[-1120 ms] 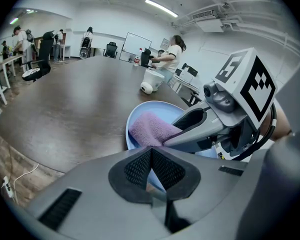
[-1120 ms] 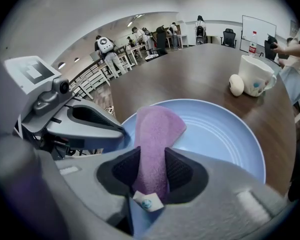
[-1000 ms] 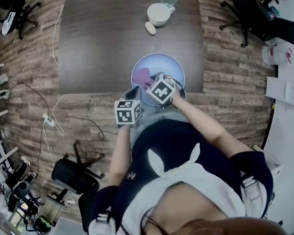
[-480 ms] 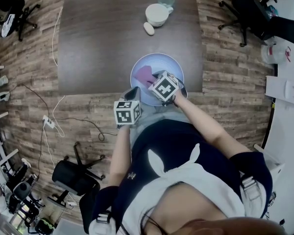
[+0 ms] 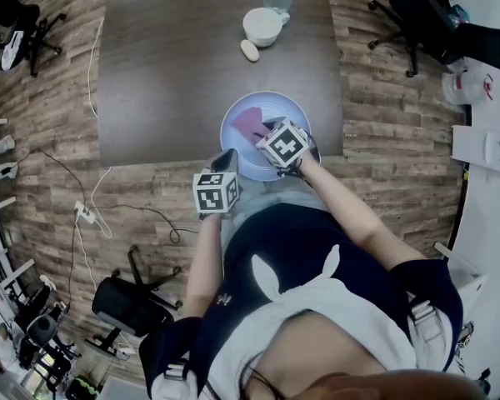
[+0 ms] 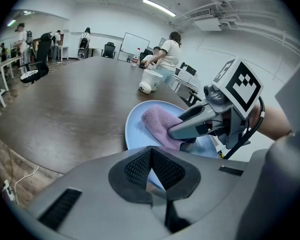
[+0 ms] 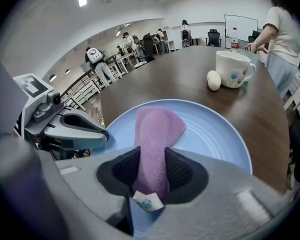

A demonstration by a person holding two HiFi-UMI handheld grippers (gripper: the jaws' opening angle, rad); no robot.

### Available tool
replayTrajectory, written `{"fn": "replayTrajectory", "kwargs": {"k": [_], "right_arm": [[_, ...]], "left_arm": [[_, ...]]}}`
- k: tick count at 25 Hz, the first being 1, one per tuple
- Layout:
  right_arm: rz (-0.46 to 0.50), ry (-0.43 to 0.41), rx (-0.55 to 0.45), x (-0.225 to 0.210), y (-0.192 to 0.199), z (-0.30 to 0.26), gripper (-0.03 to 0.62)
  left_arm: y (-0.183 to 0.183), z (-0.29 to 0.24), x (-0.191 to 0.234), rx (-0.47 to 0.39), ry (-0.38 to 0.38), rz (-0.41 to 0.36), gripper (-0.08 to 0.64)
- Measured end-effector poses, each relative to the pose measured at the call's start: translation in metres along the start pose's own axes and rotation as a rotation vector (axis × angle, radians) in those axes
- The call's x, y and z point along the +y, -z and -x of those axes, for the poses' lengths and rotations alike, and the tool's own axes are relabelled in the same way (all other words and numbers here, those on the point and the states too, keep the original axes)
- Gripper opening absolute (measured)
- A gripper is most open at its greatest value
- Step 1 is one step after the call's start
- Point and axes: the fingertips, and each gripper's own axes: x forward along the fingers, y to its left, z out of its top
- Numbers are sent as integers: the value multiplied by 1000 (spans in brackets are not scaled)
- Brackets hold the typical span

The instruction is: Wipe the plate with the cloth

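cloth (image 7: 157,134): purple-pink, soft, fuzzy pile, folded into a long pad. lies on the plate w/ its near end in the right tongs. small white tag (image 7: 147,202) hangs at that end.
cloth handling: prob very light and limp, will bunch or fold over if pushed fwd. dragging it flat should work better. grip is best at the folded end, where it's thickest.
plate (image 7: 215,134): pale blue, round, wide and shallow, faint rings in the well, smooth glossy glaze. sits at the near edge of the counter (image 5: 175,57).
plate handling: looks like stiff ceramic, so fairly heavy, chippable and slick. likely to slide on the counter unless held. only the rim offers a hold.
right tongs (image 7: 152,176): clamped on the cloth's near end, pads partly apart w/ the fold between them, angled down over the plate.
left tongs (image 6: 151,159): closed on the plate's near rim, blue edge showing between the pads. looks like a steadying hold.
counter: dark brown wood grain, matte, flat.
mug (image 7: 233,69): white, a few small coloured dots, handle to the side. stands well apart from the plate.
egg-shaped thing (image 7: 214,80): white, smooth, just beside the mug.
risk: press too hard near the rim and the plate may tip or skid off the edge.
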Motion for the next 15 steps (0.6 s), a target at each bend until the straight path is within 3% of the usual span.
{"fn": "replayTrajectory", "kwargs": {"k": [15], "right_arm": [[-65, 56, 0, -30, 8, 8, 132]], "left_arm": [[-1, -3, -2, 12, 14, -15, 5]]}}
